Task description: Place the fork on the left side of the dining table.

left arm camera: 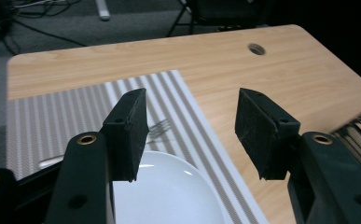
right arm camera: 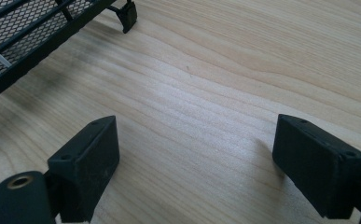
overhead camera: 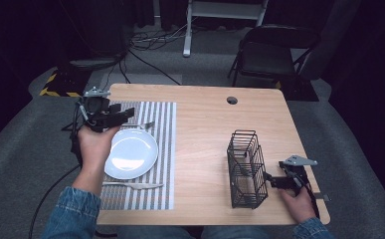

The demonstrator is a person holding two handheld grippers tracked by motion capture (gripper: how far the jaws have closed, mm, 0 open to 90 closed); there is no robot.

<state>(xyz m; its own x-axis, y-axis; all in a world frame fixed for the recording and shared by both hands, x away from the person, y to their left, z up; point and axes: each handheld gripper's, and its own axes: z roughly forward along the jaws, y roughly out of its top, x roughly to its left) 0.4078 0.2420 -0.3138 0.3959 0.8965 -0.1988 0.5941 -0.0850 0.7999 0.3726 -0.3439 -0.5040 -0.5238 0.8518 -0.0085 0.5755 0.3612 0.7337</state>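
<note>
Nearest, the right gripper point(overhead camera: 274, 181) sits low over the wooden table point(overhead camera: 205, 134), jaws spread wide and holding nothing, just beside a black wire basket point(overhead camera: 247, 169). A knife point(overhead camera: 133, 185) lies on a striped placemat point(overhead camera: 157, 149) before a white plate point(overhead camera: 130, 153). Farther, the left gripper point(overhead camera: 123, 118) hovers above the plate's far rim, jaws apart and empty, near a fork point(overhead camera: 143, 125).

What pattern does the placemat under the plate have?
The placemat has grey and white stripes, clearest in the high view, under the white plate.
</note>
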